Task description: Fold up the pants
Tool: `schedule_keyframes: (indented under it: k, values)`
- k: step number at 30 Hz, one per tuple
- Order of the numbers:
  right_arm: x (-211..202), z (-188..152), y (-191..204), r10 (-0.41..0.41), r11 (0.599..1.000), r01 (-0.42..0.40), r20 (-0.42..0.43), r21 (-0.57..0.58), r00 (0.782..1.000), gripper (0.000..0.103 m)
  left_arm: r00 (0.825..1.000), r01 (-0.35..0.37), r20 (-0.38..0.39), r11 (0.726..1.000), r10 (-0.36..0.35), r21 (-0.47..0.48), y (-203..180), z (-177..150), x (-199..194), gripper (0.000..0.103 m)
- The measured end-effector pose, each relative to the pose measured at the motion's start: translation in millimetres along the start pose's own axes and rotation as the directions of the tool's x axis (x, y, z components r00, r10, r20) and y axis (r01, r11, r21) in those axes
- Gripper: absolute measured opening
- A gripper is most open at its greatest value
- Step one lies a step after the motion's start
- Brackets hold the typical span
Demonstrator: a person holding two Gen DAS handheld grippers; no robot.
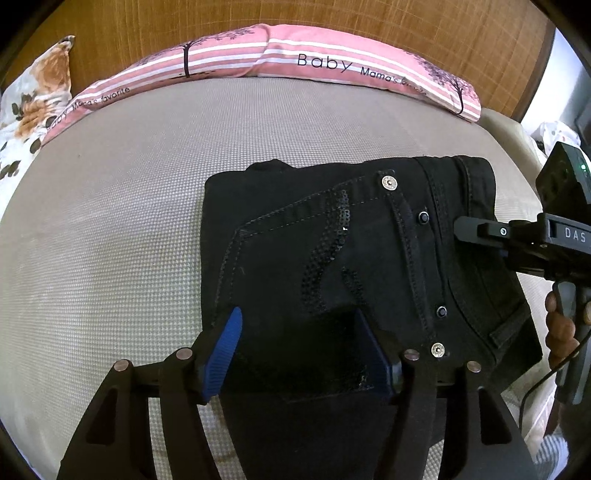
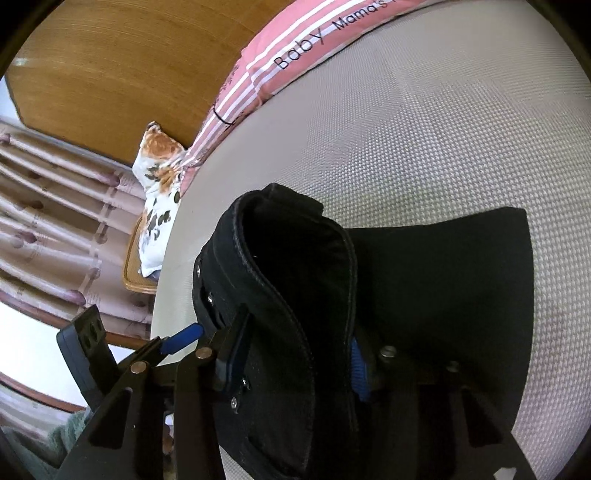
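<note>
Black jeans lie folded on a beige mattress, back pocket with sequins and rivets facing up. My left gripper is open, its blue pads wide apart over the near edge of the jeans. My right gripper reaches in from the right at the waistband. In the right wrist view my right gripper is shut on the lifted waistband fold of the jeans, with the rest of the cloth flat behind it. The left gripper's blue fingertip shows at lower left.
A pink striped pillow lies along the wooden headboard. A floral pillow sits at the far left. Curtains hang beside the bed. The mattress edge drops off at the right.
</note>
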State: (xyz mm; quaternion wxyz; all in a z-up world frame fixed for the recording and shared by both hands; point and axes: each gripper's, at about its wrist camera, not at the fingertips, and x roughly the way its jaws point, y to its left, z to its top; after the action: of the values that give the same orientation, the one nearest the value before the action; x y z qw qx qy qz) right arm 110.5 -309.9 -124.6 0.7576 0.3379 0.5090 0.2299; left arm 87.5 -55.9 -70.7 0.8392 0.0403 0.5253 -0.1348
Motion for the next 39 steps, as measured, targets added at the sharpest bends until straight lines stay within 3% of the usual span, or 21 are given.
schedule_keyframes:
  k: [4,8,13,16,23,27,34,39]
  values:
    - [-1,-3,6,-0.035,0.999,0.035,0.013,0.021,0.999,0.043,1.000,-0.001,0.001,1.000,0.001,0.001,0,1,0,0.064]
    - [-7,-8,22,-0.070,0.998,0.070,0.042,-0.004,0.997,0.026,1.000,-0.001,0.004,1.000,0.001,-0.003,0,0,0,0.064]
    - [-19,-12,40,-0.106,0.994,0.107,0.081,-0.008,0.991,0.015,1.000,-0.002,0.021,1.000,0.003,-0.024,3,0,-7,0.064]
    - [-28,-16,54,-0.116,0.993,0.119,0.101,-0.020,0.988,0.013,0.998,-0.030,0.054,0.998,0.033,-0.056,12,1,-16,0.064]
    - [-53,-19,69,-0.108,0.994,0.110,0.143,-0.011,0.984,0.011,0.995,-0.016,0.091,0.993,0.027,-0.117,30,5,-30,0.064]
    - [-67,-21,55,-0.123,0.992,0.120,0.173,0.028,0.977,0.011,0.995,-0.005,0.099,0.996,0.013,-0.089,23,7,-33,0.064]
    - [-84,-28,-4,-0.200,0.972,0.167,0.209,0.165,0.957,0.011,0.996,0.015,0.082,1.000,-0.015,-0.006,0,5,-29,0.064]
    - [-75,-33,-33,-0.225,0.961,0.187,0.181,0.205,0.957,0.013,1.000,0.026,0.015,0.998,-0.027,0.053,-11,-1,-12,0.064]
